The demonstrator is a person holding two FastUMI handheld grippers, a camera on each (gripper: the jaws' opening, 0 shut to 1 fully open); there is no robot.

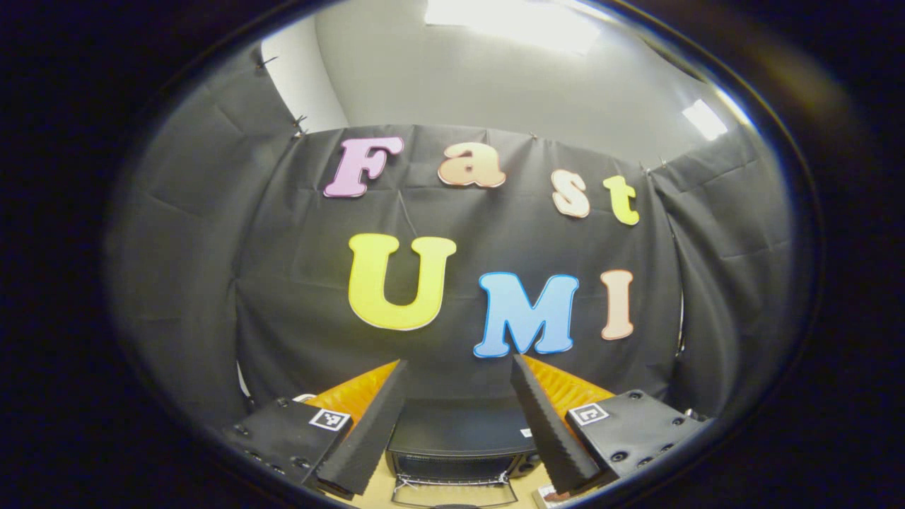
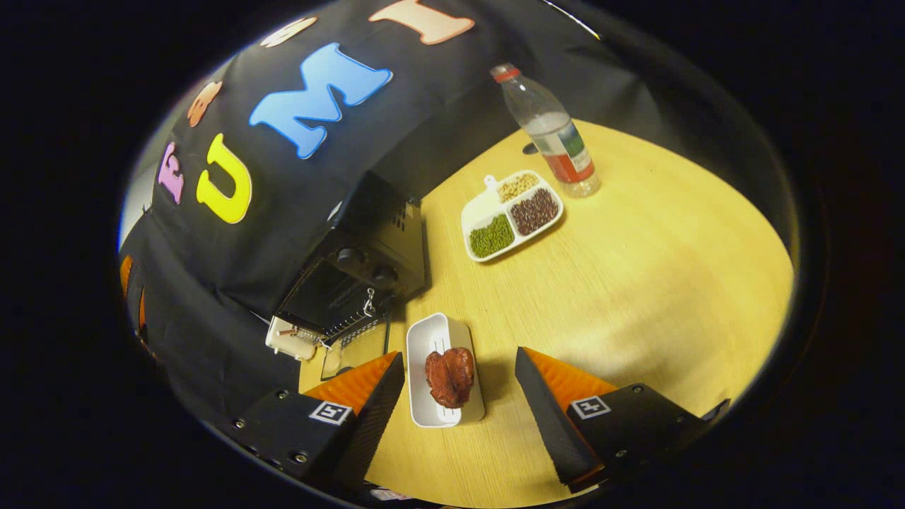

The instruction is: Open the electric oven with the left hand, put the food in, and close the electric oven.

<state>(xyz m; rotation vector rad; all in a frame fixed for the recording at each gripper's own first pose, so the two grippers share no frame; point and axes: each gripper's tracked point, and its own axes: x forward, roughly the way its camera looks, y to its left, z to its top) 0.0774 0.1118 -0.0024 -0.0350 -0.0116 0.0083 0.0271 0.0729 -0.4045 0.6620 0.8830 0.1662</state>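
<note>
The left gripper view looks level at the booth wall, the oven [image 1: 458, 444] low and close. The right gripper view looks down onto the counter [image 2: 636, 283] from above; both share the oven.

A light wooden table [image 2: 636, 283] carries everything. The black oven [image 2: 368, 261] stands at its back against the cloth wall, door folded down flat onto the tabletop, and just beside that door lies a white tray [image 2: 424, 396] holding a dark red piece of food [image 2: 450, 375]. Farther off sit a white divided dish [image 2: 475, 211] of green, dark and pale beans and, near it, an upright plastic bottle [image 2: 551, 134] with a red cap.
</note>
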